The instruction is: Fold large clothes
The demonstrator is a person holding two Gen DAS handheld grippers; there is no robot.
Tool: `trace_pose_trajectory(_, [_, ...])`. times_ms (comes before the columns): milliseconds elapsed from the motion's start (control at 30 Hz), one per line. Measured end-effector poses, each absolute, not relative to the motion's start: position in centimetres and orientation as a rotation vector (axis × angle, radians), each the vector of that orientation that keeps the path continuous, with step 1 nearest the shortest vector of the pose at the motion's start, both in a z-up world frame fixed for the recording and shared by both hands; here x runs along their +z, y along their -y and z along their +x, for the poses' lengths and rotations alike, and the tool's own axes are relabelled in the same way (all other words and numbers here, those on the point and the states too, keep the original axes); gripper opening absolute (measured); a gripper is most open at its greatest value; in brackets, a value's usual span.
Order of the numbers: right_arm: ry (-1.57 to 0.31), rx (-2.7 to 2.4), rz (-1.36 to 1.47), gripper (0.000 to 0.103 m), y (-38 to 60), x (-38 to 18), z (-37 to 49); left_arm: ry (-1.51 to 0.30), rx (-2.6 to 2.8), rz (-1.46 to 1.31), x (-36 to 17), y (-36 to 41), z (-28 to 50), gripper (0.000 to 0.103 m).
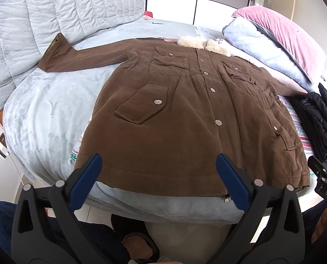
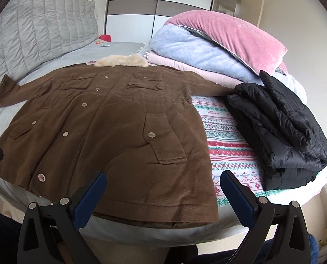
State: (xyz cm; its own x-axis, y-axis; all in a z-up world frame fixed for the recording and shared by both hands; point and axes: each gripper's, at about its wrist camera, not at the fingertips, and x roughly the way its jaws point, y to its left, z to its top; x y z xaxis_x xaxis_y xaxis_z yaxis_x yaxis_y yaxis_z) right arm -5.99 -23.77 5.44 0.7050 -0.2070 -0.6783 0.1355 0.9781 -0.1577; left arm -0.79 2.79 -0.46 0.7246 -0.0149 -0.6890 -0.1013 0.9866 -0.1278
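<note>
A large brown coat [image 1: 181, 114] with a cream fur collar [image 1: 204, 44] lies flat and buttoned on the bed, front up, hem toward me. Its left sleeve [image 1: 75, 57] stretches out to the side. It also shows in the right wrist view [image 2: 110, 123], collar [image 2: 121, 61] at the far end. My left gripper [image 1: 159, 171] is open and empty, hovering just above the hem. My right gripper [image 2: 163, 187] is open and empty above the coat's lower right corner. The right gripper's body shows at the edge of the left wrist view [image 1: 324, 180].
A folded black puffer jacket [image 2: 278, 127] lies at the right on a patterned blanket [image 2: 227, 140]. Stacked bedding with a pink pillow [image 2: 227, 37] sits behind it. A grey quilted headboard [image 1: 42, 22] is at left. The bed's front edge [image 1: 163, 206] is near me.
</note>
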Motion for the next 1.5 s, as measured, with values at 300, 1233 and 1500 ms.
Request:
trace_pose_trajectory(300, [-0.73, -0.241, -0.111, 0.103, 24.2, 5.0, -7.2, -0.646, 0.05, -0.189, -2.5, -5.0, -0.7, 0.103])
trace_pose_trajectory(1233, [-0.9, -0.236, 0.191, 0.094, 35.1, -1.9, -6.0, -0.779, 0.126, -0.46, -6.5, -15.0, -1.8, 0.066])
trace_pose_trajectory(1500, [-0.934, -0.056, 0.436, 0.043, 37.0, -3.3, -5.7, -0.844, 0.044, -0.507, -7.5, -13.2, 0.2, 0.038])
